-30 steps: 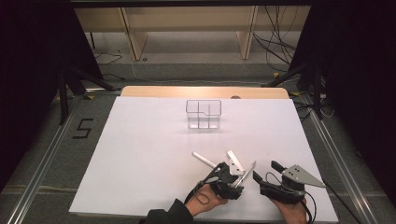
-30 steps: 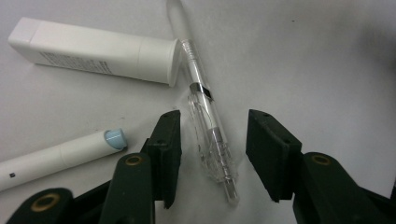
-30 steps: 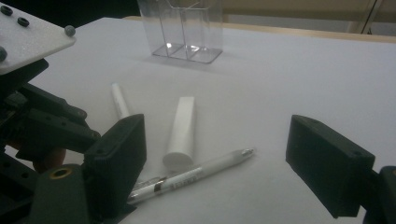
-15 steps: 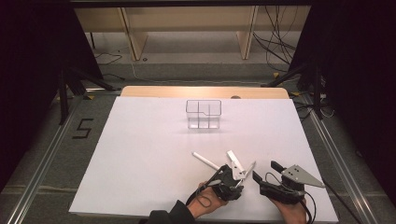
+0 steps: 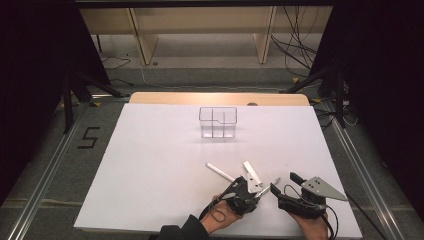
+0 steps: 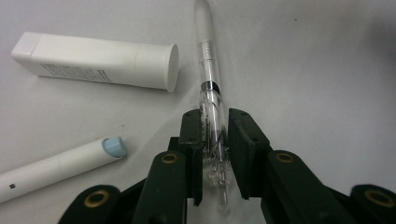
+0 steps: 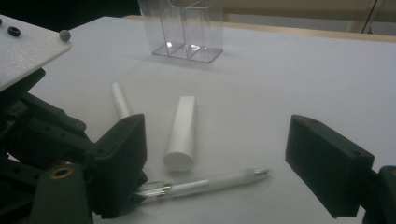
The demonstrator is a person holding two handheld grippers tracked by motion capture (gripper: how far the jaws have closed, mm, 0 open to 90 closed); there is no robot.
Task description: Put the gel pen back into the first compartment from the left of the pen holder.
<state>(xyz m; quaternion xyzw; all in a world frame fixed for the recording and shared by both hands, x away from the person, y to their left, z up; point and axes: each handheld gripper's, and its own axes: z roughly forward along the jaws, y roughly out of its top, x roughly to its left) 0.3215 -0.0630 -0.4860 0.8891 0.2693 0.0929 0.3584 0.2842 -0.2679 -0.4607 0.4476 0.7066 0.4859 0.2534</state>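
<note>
1. The left gripper (image 6: 212, 154) sits low at the near edge of the white table (image 5: 150, 165), its jaws just closing in, and now they squeeze the clear end of the pen (image 6: 210, 93) from both sides.
2. That pen lies flat on the table, frosted tip pointing away from the left gripper and towards the right gripper (image 7: 215, 158).
3. The right gripper rests just beside it with jaws spread wide and nothing between them; the pen's tip lies in the gap.
4. Close company: the white tube (image 6: 95, 60) lies just beside the pen's far half, and the white marker with the blue end (image 6: 60, 168) sits near the left jaw.
5. Open room: a broad bare stretch of table runs up to the clear organiser (image 5: 217, 121), standing upright well apart near the far edge.
</note>
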